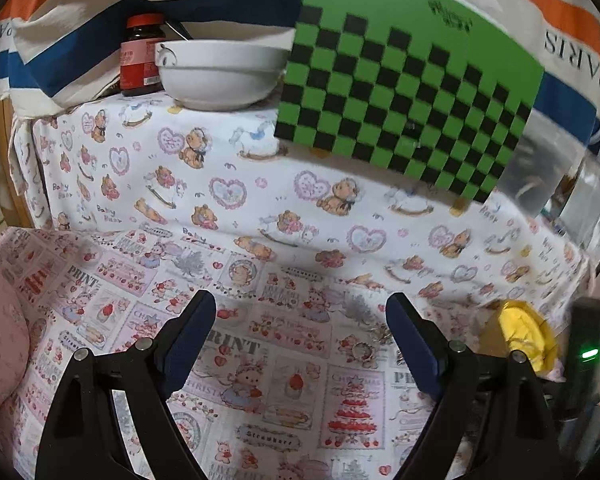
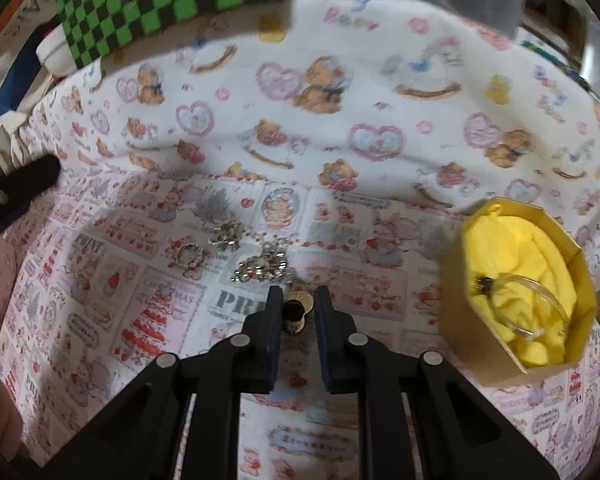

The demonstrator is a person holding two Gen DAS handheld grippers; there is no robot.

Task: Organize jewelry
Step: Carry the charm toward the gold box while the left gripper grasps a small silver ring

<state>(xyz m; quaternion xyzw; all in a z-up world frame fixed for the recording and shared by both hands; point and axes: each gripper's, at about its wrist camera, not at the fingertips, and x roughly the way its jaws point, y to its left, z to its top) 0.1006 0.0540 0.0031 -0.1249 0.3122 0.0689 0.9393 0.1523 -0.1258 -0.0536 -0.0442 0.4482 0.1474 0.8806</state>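
My right gripper (image 2: 299, 294) points down at the strawberry-print cloth (image 2: 100, 320), shut on a small gold and black ring (image 2: 294, 312) held between its pads. Just beyond its tips lie a silver ring (image 2: 190, 256), a sparkly brooch (image 2: 226, 236) and a silver cluster (image 2: 264, 266). An octagonal box (image 2: 460, 280) with yellow lining stands to the right and holds a clear bangle (image 2: 540, 304). My left gripper (image 1: 300, 306) hovers wide open over the cloth with nothing between its fingers. The jewelry (image 1: 362, 350) lies near its right finger, and the box (image 1: 520, 332) is further right.
A raised ledge under a teddy-bear cloth (image 1: 260, 184) runs behind the jewelry. On it stand a white bowl (image 1: 220, 76), a red-labelled jar (image 1: 142, 56), a green and black checkered board (image 1: 400, 92) and a clear container (image 1: 540, 176).
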